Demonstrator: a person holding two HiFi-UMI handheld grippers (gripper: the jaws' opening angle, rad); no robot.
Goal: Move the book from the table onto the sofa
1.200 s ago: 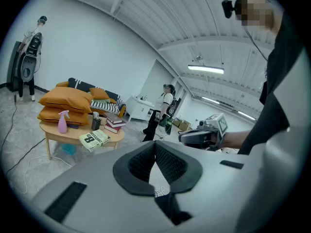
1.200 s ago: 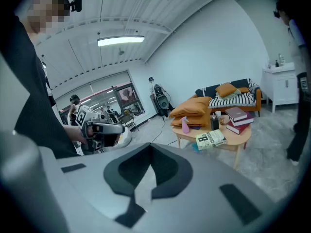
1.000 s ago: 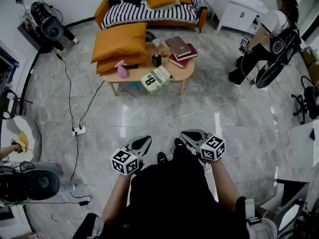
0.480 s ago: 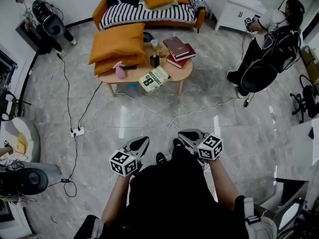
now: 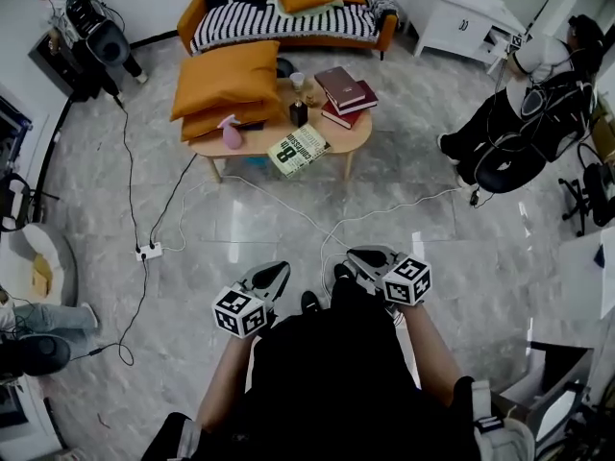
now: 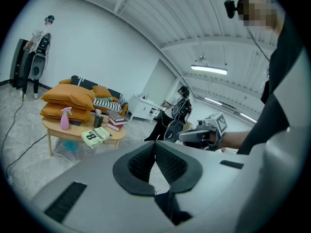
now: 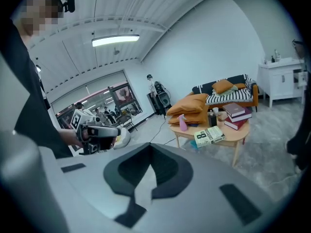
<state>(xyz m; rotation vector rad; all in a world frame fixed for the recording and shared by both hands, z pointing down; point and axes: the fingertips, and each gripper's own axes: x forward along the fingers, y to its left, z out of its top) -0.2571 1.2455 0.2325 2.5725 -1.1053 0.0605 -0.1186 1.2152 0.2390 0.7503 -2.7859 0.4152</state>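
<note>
A white book with a large "8" on its cover (image 5: 300, 151) lies at the front edge of the low oval wooden table (image 5: 356, 133), also seen in the left gripper view (image 6: 97, 136) and the right gripper view (image 7: 209, 136). A stack of dark red books (image 5: 346, 94) sits at the table's right end. The orange sofa with a striped cover (image 5: 288, 22) stands behind the table. My left gripper (image 5: 279, 271) and right gripper (image 5: 358, 257) are held close to my body, far from the table, both shut and empty, with their jaws touching (image 6: 155, 147) (image 7: 149, 150).
Big orange cushions (image 5: 229, 84), a pink spray bottle (image 5: 233, 138) and a dark cup (image 5: 300, 113) share the table. Cables and a power strip (image 5: 149, 252) cross the floor between me and the table. A person (image 5: 524, 113) bends near a white cabinet (image 5: 461, 12) at right.
The person at right has shifted toward the far right and bent lower. Both grippers have stayed in place, shut.
</note>
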